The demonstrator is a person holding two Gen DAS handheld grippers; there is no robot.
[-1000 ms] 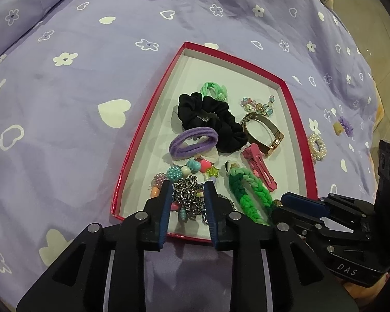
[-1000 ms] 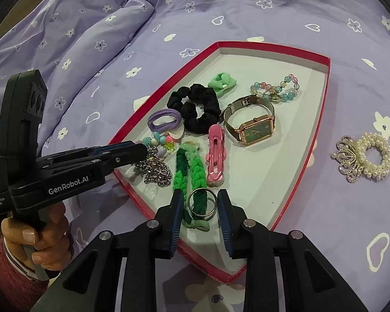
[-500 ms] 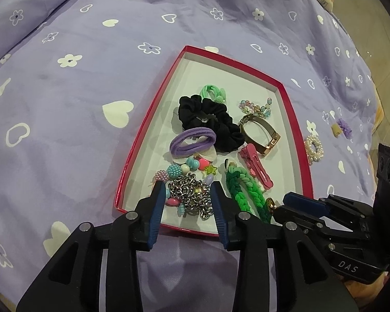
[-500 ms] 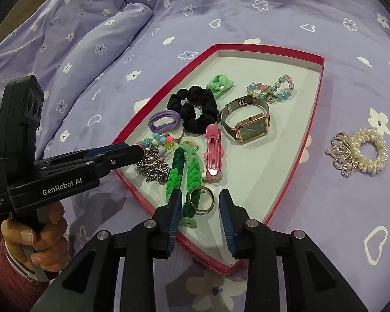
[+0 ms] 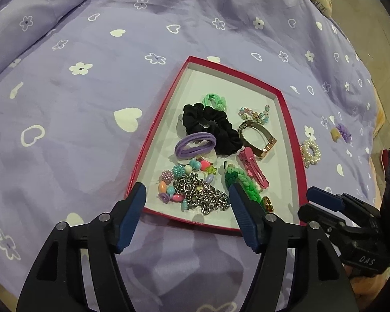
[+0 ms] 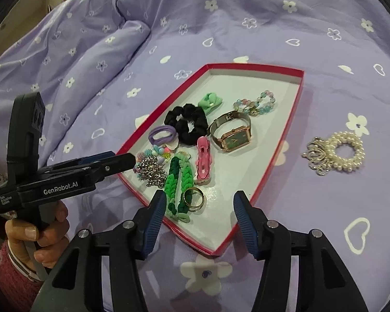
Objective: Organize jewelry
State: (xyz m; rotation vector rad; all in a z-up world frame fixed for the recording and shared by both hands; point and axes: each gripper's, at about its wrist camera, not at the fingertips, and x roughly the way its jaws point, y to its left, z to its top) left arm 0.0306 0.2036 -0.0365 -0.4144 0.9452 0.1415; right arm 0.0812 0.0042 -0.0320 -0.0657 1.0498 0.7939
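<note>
Bed, purple floral sheet (image 5: 91, 104). Red tray (image 6: 286, 140), frame centre: jewelry inside. Pearl bracelet (image 6: 343, 153) outside, right. Left gripper (image 5: 186, 205), right gripper (image 6: 200, 208): both released, empty. Risk: bracelet's crown charm snagging the sheet.

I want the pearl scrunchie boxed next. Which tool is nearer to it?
Right. The right tool hangs open over the tray's near edge, with the pearl scrunchie on the bedspread further right. The left tool sits open at the tray's opposite near corner.
</note>
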